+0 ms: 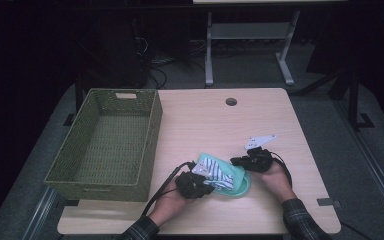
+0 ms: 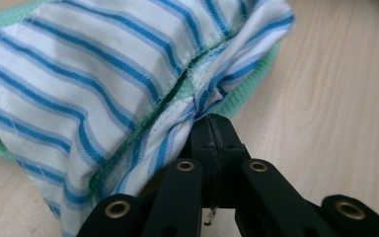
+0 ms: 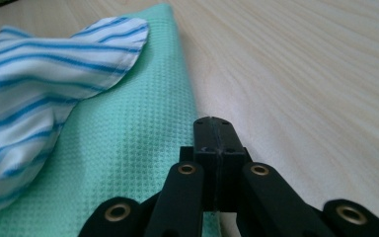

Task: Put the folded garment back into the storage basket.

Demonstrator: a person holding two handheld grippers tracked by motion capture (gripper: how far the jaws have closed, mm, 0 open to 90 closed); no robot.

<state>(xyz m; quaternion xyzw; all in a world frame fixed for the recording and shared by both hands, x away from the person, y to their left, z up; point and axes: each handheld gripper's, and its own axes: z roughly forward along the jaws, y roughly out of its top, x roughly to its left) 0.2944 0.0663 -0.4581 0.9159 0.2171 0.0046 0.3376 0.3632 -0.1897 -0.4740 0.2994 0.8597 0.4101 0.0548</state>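
Right now my left gripper (image 2: 212, 123) has its fingers clamped on the striped cloth (image 2: 79, 94) atop the green cloth (image 3: 128, 148) on the worktop (image 1: 205, 120) — right gripper (image 3: 213, 123) fingers together at the green edge, grip uncertain; no legible writing.

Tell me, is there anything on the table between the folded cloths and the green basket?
Nothing visible stands in the way. In the high view, the striped cloth lies on the green cloth, with both grippers at them, and only bare table lies between them and the basket to their left.
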